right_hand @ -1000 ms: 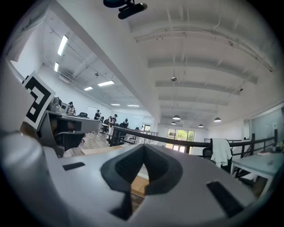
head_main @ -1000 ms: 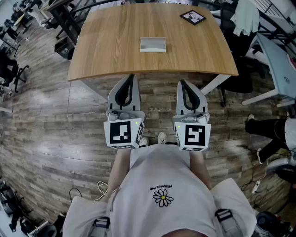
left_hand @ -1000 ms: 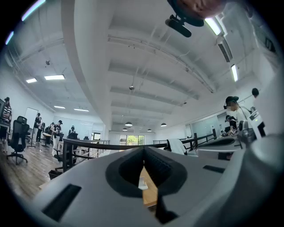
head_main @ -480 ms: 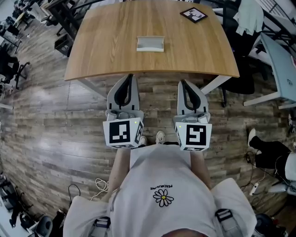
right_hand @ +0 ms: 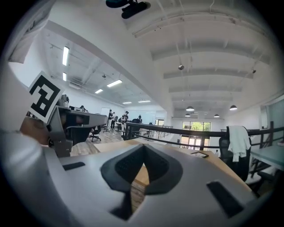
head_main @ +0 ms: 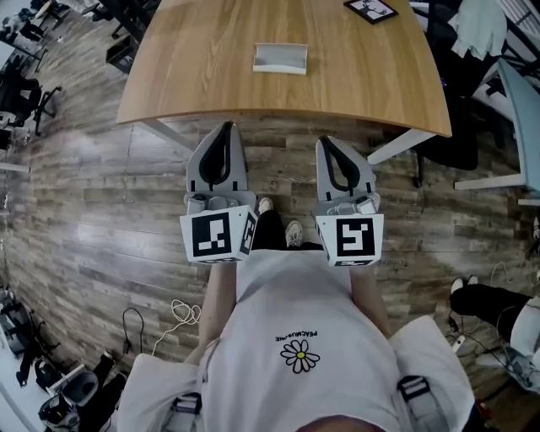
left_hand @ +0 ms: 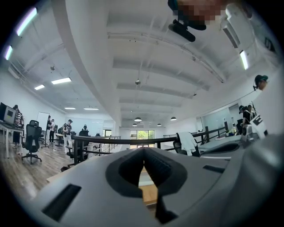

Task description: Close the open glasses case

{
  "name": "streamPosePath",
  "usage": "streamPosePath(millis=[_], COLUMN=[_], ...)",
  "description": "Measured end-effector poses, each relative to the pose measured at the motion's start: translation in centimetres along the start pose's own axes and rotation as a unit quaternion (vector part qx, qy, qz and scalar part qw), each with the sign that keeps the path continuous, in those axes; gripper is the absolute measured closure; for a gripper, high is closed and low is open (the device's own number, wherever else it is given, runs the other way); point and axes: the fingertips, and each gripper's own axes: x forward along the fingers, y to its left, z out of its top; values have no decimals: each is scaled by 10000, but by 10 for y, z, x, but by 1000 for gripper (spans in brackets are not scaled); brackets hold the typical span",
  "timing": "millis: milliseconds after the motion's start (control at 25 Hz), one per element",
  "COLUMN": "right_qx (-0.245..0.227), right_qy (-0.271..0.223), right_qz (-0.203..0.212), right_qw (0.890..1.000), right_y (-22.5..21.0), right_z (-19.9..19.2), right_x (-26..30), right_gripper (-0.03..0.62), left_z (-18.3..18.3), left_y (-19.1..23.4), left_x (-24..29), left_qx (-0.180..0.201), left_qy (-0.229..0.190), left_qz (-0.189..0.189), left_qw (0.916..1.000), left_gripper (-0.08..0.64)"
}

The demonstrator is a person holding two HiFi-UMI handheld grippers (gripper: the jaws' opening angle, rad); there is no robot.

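Note:
The open glasses case (head_main: 280, 57), white with its lid raised, sits on the wooden table (head_main: 194, 76) near the far middle. Both grippers hang in front of the table's near edge, over the plank floor, well short of the case. My left gripper (head_main: 224, 126) is shut with nothing in it, its tips meeting just below the table edge. My right gripper (head_main: 325, 140) is shut and empty too. In the left gripper view the joined jaws of the left gripper (left_hand: 143, 149) point level at the table. The right gripper view shows the right gripper (right_hand: 143, 158) the same way.
A black-framed marker card (head_main: 371, 9) lies at the table's far right corner. White table legs (head_main: 395, 145) stand under the edge. Office chairs and desks crowd the left and right sides. Another person's legs (head_main: 485, 299) are at the right, and a cable (head_main: 181, 314) lies on the floor.
Both grippers have slid up the picture toward the table's near edge and stay shut. The case has not moved on the table.

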Motion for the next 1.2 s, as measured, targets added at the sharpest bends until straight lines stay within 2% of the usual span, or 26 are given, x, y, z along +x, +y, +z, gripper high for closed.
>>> streamPosePath(millis=[200, 480, 760, 960, 1200], right_qx=[121, 17, -168, -276, -246], right_qy=[27, 65, 297, 408, 549], right_qz=[191, 51, -217, -424, -172], right_qw=[9997, 10000, 9992, 9979, 9980], right_y=[6, -19, -47, -63, -59], right_z=[-6, -9, -22, -17, -7], right_x=[19, 59, 142, 213, 276], right_gripper=[584, 584, 584, 584, 584], left_z=[-2, -11, -27, -28, -24], left_y=[11, 27, 59, 88, 110], left_x=[11, 70, 152, 222, 288], left_qx=[20, -120, -261, -210, -204], left_qy=[-108, -237, -253, -276, -322], left_qz=[27, -164, -490, -790, -1218], left_qw=[9999, 9995, 9981, 9963, 9918], left_gripper=[543, 543, 543, 543, 543])
